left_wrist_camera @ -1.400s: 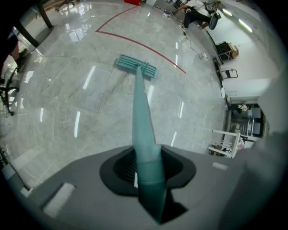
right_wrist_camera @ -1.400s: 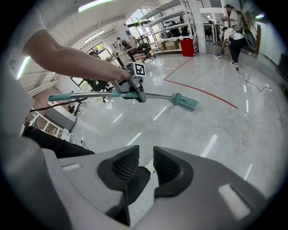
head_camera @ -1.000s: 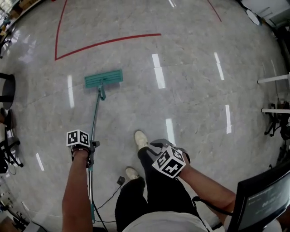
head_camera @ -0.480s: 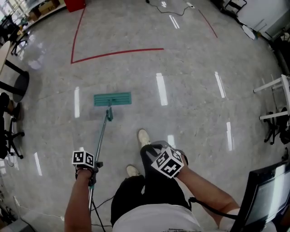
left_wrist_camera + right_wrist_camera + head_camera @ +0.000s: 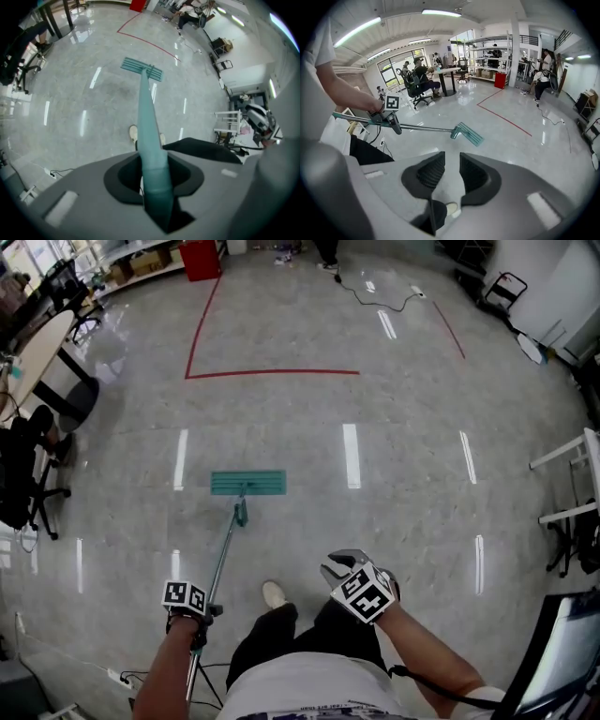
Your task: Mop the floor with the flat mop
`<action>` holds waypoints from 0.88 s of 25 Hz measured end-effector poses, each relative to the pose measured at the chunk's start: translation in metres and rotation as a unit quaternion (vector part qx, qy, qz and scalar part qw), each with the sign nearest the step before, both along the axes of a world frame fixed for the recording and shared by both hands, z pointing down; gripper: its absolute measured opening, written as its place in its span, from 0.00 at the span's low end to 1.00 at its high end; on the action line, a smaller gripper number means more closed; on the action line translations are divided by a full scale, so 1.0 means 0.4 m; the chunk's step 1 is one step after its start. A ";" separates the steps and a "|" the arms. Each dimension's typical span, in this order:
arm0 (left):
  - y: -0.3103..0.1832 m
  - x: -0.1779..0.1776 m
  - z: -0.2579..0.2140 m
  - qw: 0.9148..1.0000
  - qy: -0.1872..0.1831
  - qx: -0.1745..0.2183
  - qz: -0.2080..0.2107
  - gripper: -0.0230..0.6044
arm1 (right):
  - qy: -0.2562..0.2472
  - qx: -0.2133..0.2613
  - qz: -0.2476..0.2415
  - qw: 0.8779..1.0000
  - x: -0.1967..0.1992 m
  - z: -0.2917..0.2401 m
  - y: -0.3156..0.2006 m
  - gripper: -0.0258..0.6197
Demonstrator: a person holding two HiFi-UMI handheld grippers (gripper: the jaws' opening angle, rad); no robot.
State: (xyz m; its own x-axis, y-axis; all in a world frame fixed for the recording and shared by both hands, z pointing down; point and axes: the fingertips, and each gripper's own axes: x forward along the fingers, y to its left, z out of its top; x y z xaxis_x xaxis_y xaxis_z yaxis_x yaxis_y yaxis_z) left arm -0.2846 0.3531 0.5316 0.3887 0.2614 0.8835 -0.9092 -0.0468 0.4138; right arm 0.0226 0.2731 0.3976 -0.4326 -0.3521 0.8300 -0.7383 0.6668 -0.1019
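Well, my left claw (image 5: 154, 183) is clamped round the pole (image 5: 226, 549) of the flat mop (image 5: 247, 484), its pad flat on the floor (image 5: 403, 427) far ahead. My right claw (image 5: 451, 174) hangs empty, jaws narrowly parted. Light, stiff and long, I judge; a second hold further along steadies it.

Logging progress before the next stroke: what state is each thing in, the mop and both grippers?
Teal flat mop: head flat on the floor, long handle tilted back toward the person.
Left gripper: shut on the mop's handle.
Right gripper: jaws slightly apart, empty, off the mop.
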 end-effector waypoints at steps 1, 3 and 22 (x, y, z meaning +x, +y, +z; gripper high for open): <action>0.026 0.008 -0.004 1.000 -0.002 0.000 -0.003 0.24 | 0.000 0.005 -0.001 1.000 0.019 -0.007 0.005 0.20; 0.072 0.026 -0.012 1.000 -0.008 0.003 -0.008 0.24 | -0.001 0.018 -0.006 1.000 0.054 -0.023 0.013 0.20; 0.522 0.275 -0.090 0.996 -0.032 0.005 -0.085 0.24 | -0.005 0.037 -0.047 0.998 0.405 -0.041 0.351 0.20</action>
State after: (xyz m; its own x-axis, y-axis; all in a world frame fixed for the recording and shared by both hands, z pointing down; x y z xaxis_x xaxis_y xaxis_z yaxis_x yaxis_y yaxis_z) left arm -0.1746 0.5620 0.4955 0.3702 0.1867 0.9100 -0.9285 0.1061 0.3560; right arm 0.1848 0.4137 0.3811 -0.4755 -0.3698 0.7982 -0.6709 0.7393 -0.0571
